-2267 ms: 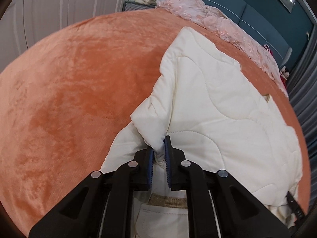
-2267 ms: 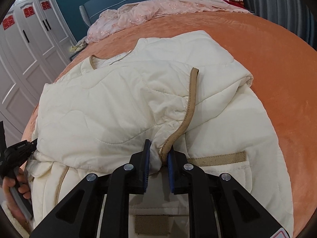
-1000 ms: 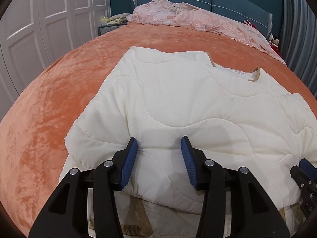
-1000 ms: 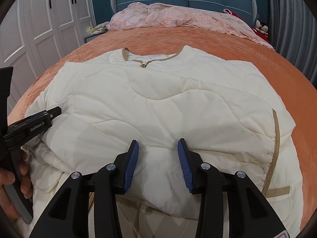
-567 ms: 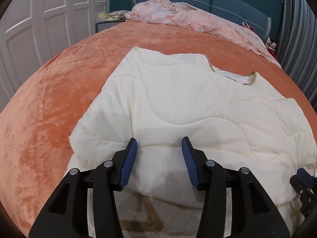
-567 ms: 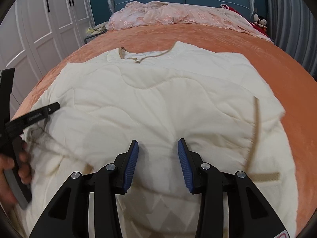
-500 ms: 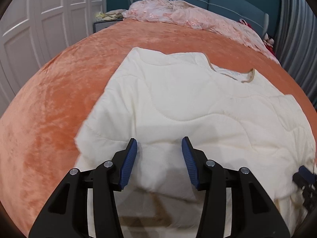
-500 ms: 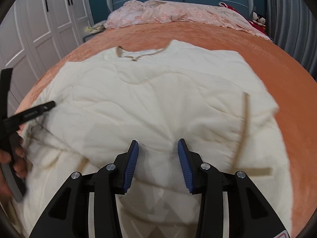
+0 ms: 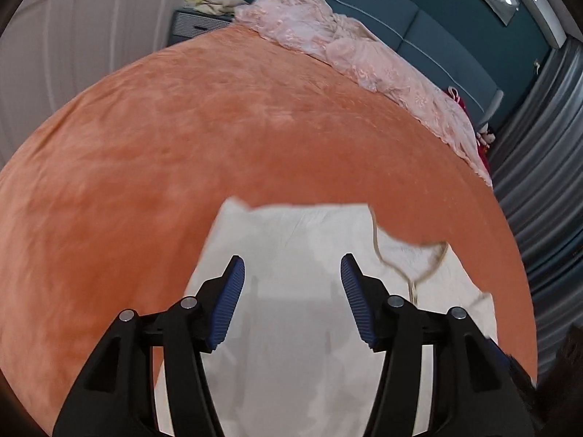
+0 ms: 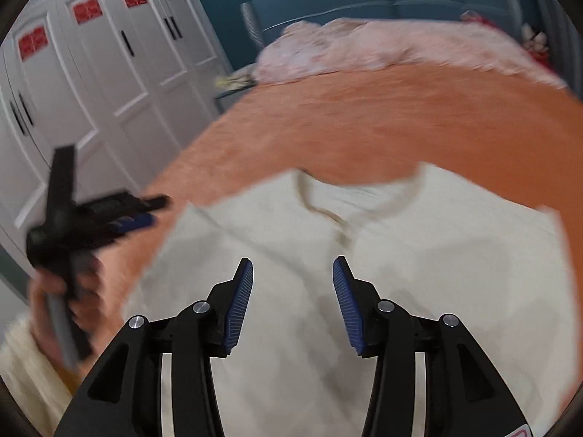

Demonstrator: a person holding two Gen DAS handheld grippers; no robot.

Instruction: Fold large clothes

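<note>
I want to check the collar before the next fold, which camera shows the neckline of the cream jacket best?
The right wrist view: the tan-trimmed neckline of the cream jacket sits near mid-frame with its whole curve visible, though blurred. The left wrist view shows only part of it, off to the right, with the jacket cropped there.
</note>
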